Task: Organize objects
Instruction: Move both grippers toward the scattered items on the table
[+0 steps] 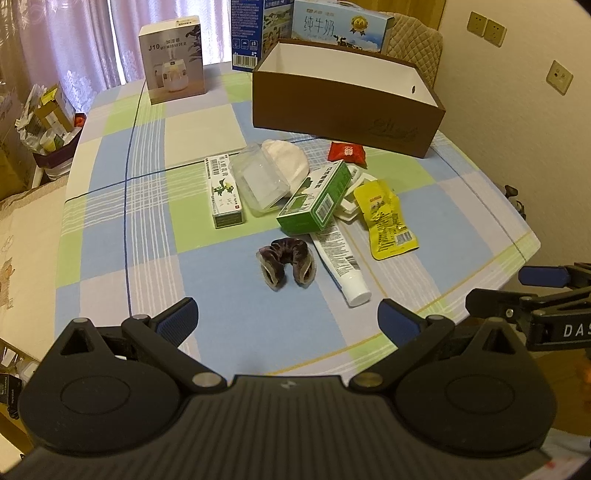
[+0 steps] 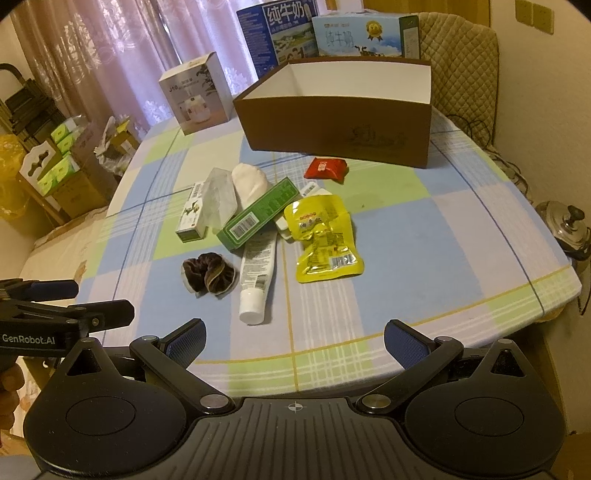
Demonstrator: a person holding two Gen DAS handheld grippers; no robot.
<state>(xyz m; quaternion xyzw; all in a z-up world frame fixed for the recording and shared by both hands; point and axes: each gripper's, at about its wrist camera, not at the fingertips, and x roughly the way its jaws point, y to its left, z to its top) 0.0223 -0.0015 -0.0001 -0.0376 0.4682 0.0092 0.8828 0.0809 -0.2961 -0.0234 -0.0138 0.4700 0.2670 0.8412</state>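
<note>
A heap of small items lies mid-table: a dark velvet scrunchie [image 1: 287,265] [image 2: 209,276], a white tube [image 1: 341,260] [image 2: 256,275], a green box [image 1: 315,198] [image 2: 258,213], a yellow pouch [image 1: 388,218] [image 2: 325,239], a red packet [image 1: 347,152] [image 2: 327,168], a white-green carton [image 1: 223,190] [image 2: 192,218], a clear plastic case [image 1: 260,178] [image 2: 221,199] and a white cloth [image 1: 290,157] [image 2: 250,182]. Behind them stands an open brown box [image 1: 343,107] [image 2: 332,125]. My left gripper [image 1: 288,315] is open over the near edge. My right gripper [image 2: 295,338] is open too, holding nothing.
A humidifier box [image 1: 173,59] [image 2: 197,98] and milk cartons [image 1: 340,24] [image 2: 364,35] stand at the far side of the checked tablecloth [image 1: 147,229] [image 2: 424,236]. A padded chair [image 2: 461,62] is behind the brown box. A metal pot [image 2: 563,225] sits off the right edge.
</note>
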